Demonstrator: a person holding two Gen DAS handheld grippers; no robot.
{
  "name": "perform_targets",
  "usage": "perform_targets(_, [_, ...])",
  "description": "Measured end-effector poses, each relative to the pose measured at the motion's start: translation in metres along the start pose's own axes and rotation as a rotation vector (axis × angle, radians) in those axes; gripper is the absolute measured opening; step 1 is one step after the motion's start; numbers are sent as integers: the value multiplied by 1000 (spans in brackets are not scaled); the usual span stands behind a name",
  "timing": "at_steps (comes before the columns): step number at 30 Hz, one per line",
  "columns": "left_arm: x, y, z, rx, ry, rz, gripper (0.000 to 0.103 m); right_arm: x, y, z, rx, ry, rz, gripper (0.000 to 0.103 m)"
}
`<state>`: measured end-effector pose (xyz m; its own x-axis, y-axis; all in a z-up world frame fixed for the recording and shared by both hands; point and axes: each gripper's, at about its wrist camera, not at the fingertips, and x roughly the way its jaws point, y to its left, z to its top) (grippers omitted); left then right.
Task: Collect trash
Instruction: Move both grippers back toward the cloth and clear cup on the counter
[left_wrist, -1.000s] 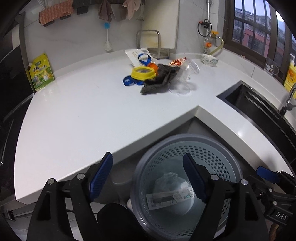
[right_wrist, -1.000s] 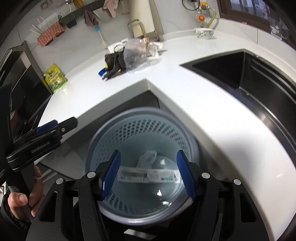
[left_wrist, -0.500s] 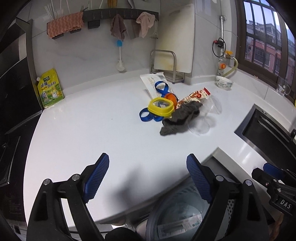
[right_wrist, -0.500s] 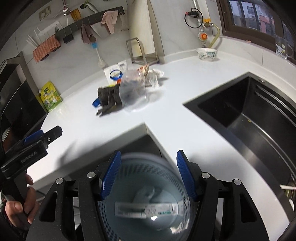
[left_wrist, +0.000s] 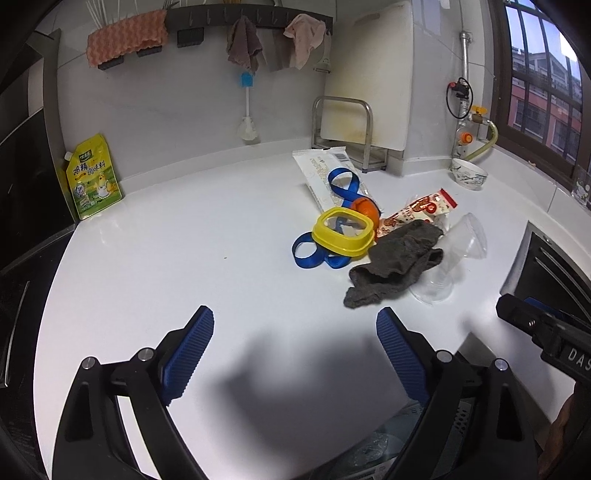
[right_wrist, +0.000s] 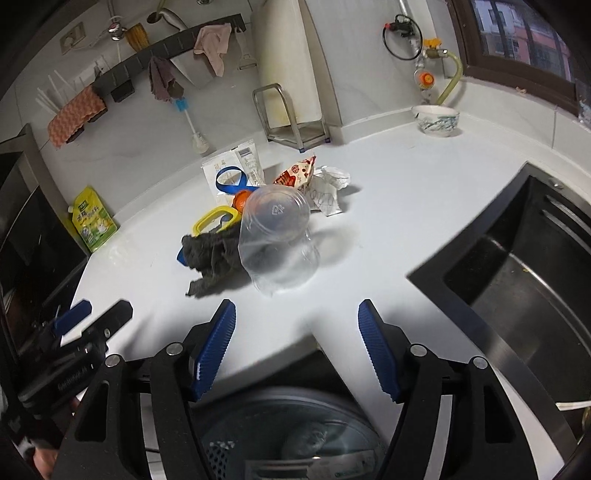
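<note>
Your left gripper (left_wrist: 295, 343) and right gripper (right_wrist: 297, 339) are both opening, nothing between the jaws, over the white countertop (left_wrist: 184, 258). The perforated trash bin (right_wrist: 295, 435) sits at the frame's bottom edge. The litter lies mid-frame: one clear plastic cup (right_wrist: 277, 240), one grey rag (left_wrist: 395, 266), one red snack wrapper (left_wrist: 417, 210), one yellow ring (left_wrist: 341, 230). A black sink (right_wrist: 517, 280) fills the right; one bowl (right_wrist: 436, 120) stands upper right.

On the white tabletop (left_wrist: 184, 258) the trash lies clustered: a clear plastic cup (right_wrist: 275, 240) on its side, a crumpled grey rag (left_wrist: 395, 266) touching it at 9 o'clock, and a red snack wrapper (left_wrist: 417, 212) and a white wrapper (left_wrist: 325, 177) behind.
</note>
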<state>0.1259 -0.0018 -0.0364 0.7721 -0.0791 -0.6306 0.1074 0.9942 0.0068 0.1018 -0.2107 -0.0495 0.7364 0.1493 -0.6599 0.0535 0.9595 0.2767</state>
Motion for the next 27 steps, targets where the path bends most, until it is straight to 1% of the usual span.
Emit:
perform_targets(8, [19, 5, 5, -15, 25, -1, 88, 32, 6, 19, 57, 1, 45, 67])
perform_targets(18, [27, 4, 11, -19, 28, -23, 88, 54, 13, 37, 78, -12, 48, 67])
perform_targets(22, [28, 3, 11, -20, 31, -27, 88, 58, 16, 42, 64, -22, 30, 67])
perform_targets(27, [28, 1, 12, -18, 33, -25, 88, 62, 17, 47, 55, -26, 28, 67])
